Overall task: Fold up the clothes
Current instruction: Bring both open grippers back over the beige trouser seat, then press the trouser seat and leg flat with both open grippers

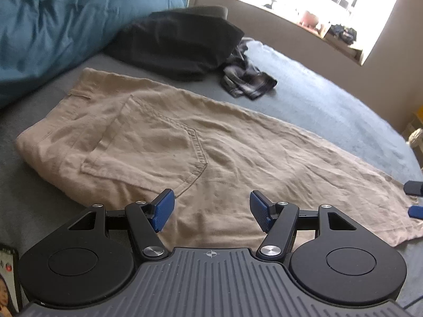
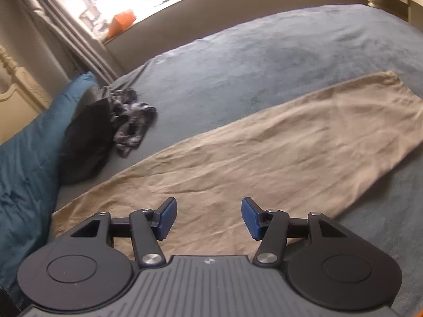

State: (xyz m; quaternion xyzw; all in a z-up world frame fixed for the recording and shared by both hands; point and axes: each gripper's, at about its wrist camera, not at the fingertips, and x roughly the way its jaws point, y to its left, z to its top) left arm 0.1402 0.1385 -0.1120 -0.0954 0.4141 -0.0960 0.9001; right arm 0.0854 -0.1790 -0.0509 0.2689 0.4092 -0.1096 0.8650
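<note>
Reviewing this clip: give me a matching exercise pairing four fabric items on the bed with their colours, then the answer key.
Items:
1. trousers
2. duvet
3. folded garment
4. crumpled cloth

Colours:
A. teal blue
B. dark and light checked
C. beige
D. plain black

Pairs: 1-C, 2-A, 3-D, 4-B. The trousers lie flat on the bed sheet; the left gripper and right gripper are both open above them, holding nothing.
</note>
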